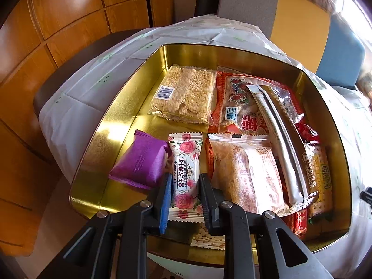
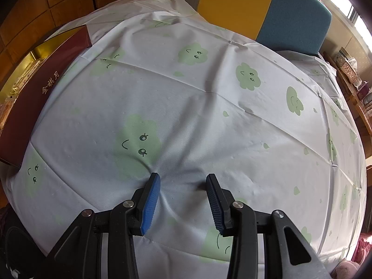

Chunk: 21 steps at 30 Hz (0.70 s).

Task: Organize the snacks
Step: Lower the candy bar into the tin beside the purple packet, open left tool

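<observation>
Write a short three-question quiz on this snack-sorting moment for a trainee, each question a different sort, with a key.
1. True or false: the right gripper has a snack between its fingers.
2. Which packet lies between the left gripper's fingers? A) the purple packet B) the rose-printed nougat packet C) the puffed rice bar
3. Fill in: the snacks lie inside a ____-coloured tin.

Key
1. False: its jaws stand apart over the bare tablecloth.
2. B
3. gold
</observation>
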Each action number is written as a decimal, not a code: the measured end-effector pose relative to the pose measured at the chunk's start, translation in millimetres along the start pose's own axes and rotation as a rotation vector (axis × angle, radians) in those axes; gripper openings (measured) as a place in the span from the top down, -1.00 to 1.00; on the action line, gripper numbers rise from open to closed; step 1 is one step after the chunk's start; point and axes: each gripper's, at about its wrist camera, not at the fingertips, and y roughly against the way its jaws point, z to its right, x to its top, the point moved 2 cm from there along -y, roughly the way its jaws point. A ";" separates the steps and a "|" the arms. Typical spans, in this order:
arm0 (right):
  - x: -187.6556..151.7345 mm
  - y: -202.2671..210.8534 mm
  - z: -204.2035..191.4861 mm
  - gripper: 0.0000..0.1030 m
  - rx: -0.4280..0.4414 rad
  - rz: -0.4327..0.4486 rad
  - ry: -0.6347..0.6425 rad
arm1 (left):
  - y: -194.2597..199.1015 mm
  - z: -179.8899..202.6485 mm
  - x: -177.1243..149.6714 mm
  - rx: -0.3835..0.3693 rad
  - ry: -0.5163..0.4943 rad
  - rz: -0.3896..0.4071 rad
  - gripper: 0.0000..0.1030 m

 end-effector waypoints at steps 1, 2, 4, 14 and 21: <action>0.0 0.0 0.1 0.20 0.000 0.000 0.000 | -1.9 2.4 2.2 0.002 -0.002 0.001 0.53; 0.1 0.1 0.1 0.20 0.000 0.000 -0.001 | -2.0 3.0 2.5 0.002 -0.002 0.003 0.53; -0.3 0.1 0.4 0.20 0.000 0.001 -0.005 | -1.7 3.7 2.4 0.000 -0.002 0.007 0.53; -3.3 2.0 0.9 0.20 -0.011 0.009 -0.018 | 2.9 1.7 -1.6 -0.004 -0.002 0.028 0.52; -3.6 3.7 1.6 0.20 -0.028 0.004 -0.040 | 5.5 0.7 -2.8 -0.017 -0.002 0.045 0.49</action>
